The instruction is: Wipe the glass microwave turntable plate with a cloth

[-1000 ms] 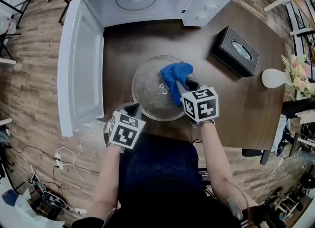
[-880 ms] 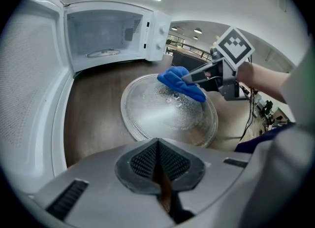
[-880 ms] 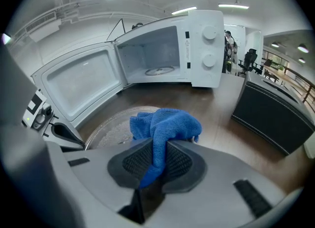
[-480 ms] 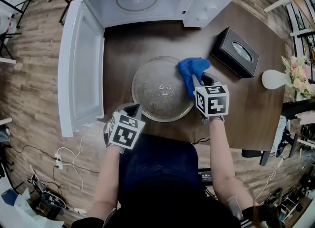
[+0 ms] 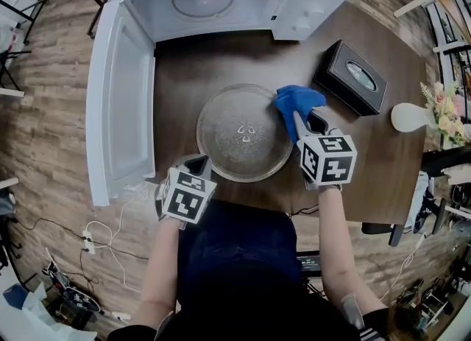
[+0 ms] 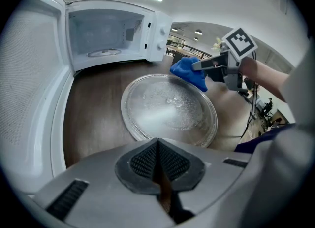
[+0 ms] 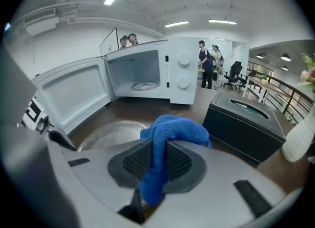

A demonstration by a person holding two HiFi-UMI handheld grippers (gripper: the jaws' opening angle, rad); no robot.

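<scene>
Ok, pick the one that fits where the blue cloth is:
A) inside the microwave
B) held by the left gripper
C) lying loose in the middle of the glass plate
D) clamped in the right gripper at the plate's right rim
D: the right gripper is shut on the blue cloth, which sits over the right rim of the glass plate.

No text, brand or number can be read. Only black-and-white square marker patterns are seen, on the left cube [image 5: 186,194] and the right cube [image 5: 327,159]. Any print by the knobs on the microwave [image 7: 181,77] is too small to be made out.
</scene>
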